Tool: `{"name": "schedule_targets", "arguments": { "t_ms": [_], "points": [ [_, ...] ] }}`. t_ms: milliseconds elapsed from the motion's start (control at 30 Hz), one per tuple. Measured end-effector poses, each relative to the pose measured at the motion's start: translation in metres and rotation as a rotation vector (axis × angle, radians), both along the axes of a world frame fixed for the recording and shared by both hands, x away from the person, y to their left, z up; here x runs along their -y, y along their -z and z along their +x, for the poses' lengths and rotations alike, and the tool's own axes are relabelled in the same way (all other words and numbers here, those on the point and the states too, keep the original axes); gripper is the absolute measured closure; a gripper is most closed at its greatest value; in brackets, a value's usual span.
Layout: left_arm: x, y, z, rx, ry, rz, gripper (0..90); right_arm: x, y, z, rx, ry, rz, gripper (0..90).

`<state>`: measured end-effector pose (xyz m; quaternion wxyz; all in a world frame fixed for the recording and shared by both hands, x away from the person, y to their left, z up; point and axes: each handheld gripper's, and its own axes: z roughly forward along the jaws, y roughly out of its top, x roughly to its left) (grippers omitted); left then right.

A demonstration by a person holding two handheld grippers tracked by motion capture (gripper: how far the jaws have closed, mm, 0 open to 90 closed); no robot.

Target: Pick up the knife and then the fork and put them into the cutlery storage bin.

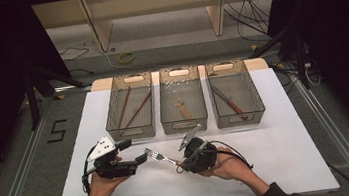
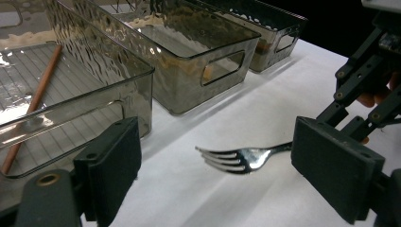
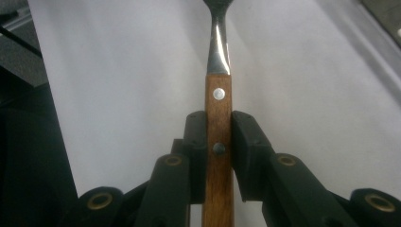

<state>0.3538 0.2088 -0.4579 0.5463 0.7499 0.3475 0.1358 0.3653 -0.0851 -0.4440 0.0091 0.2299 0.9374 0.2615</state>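
Observation:
A fork (image 1: 158,156) with a wooden handle (image 3: 218,142) and steel tines (image 2: 230,159) hangs just above the white table top. My right gripper (image 1: 183,163) is shut on its handle, and the pads (image 3: 196,142) press both sides of the wood. The tines point left toward my left gripper (image 1: 136,153). That gripper is open; its two black pads (image 2: 116,163) stand wide apart, and the fork's tines sit ahead of them, not touched.
Three smoky clear bins stand in a row at the back of the white mat (image 1: 278,140): the left bin (image 1: 129,106) holds brown chopsticks, the middle bin (image 1: 182,99) a wooden-handled utensil, the right bin (image 1: 235,93) a knife. Dark floor surrounds the table.

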Motion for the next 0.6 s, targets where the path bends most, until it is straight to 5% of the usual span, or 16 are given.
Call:
{"name": "schedule_targets", "arguments": {
  "t_ms": [600],
  "points": [
    [0.0,0.001,0.0,-0.004,-0.003,0.0,16.4,0.043,-0.042,0.017,0.079,0.111,0.132,77.6]
  ]
}}
